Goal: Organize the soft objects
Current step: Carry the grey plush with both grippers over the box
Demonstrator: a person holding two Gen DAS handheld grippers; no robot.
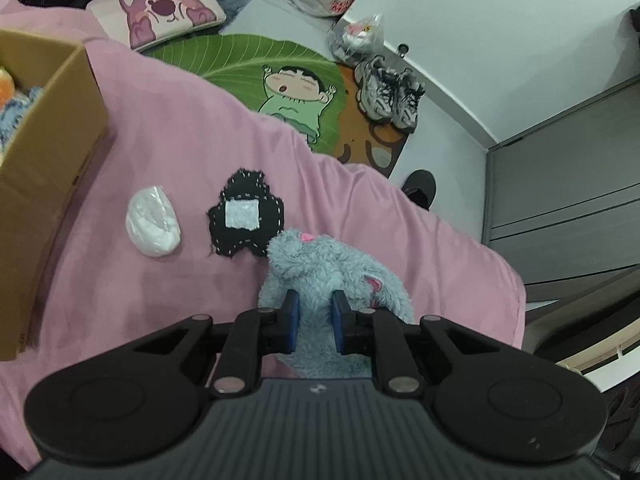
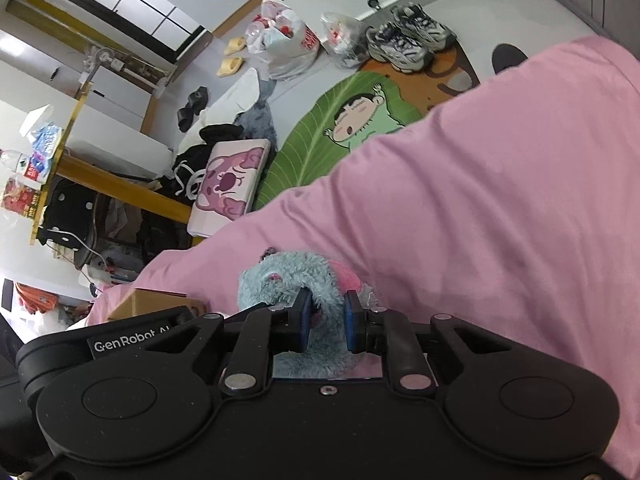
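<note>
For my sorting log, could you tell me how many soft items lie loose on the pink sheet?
2: a white pouch near the cardboard box, and a black patch beside it.

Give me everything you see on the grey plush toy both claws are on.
The grey plush toy is shaggy, blue-grey fake fur with a small pink bow on top and pink patches showing through. It lies slumped on the pink bedsheet, beside the black stitched patch. The left claw and right claw each pinch its fur between blue pads.
</note>
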